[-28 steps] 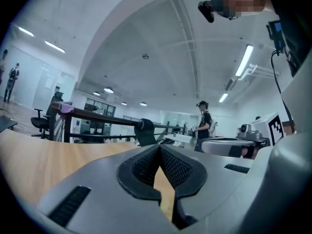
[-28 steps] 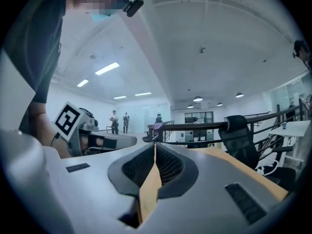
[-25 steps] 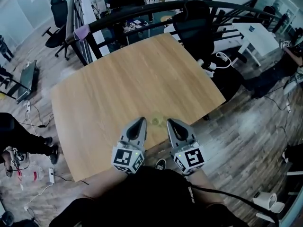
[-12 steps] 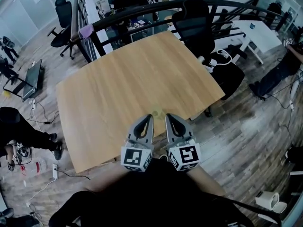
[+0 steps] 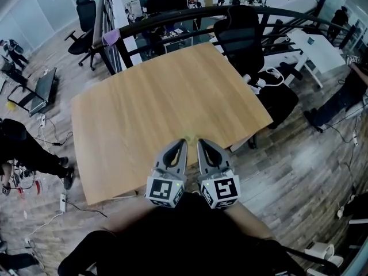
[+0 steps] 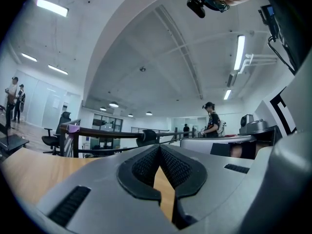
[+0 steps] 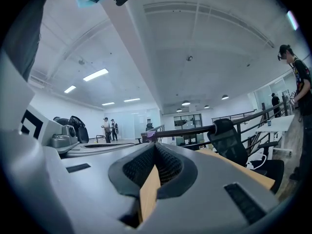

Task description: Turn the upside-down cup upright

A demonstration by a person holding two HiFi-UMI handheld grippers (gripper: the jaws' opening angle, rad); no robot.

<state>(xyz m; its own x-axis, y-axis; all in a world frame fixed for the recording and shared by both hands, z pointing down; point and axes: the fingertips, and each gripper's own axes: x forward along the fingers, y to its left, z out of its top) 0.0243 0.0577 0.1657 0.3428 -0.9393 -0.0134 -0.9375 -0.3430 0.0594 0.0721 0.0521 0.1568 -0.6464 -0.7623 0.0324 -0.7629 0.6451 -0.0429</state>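
Note:
My two grippers are held side by side over the near edge of the wooden table (image 5: 155, 91), both pointing level across it. Left gripper (image 5: 183, 141) is shut with nothing between its pads; in the left gripper view (image 6: 160, 147) its ribbed pads meet. Right gripper (image 5: 200, 141) is likewise shut and empty, as the right gripper view (image 7: 156, 145) shows. A small, pale yellowish cup (image 5: 191, 137) peeks out on the table just past the two tips, mostly hidden by them. I cannot tell which way up it stands. Neither gripper view shows it.
A black office chair (image 5: 244, 30) stands at the table's far right corner, behind a black railing (image 5: 172, 13). A white desk (image 5: 313, 45) is at the right. A person (image 5: 23, 148) sits on the floor at the left, among cables.
Both grippers have drawn closer together and now sit almost touching. The cup between their tips is more hidden than before.

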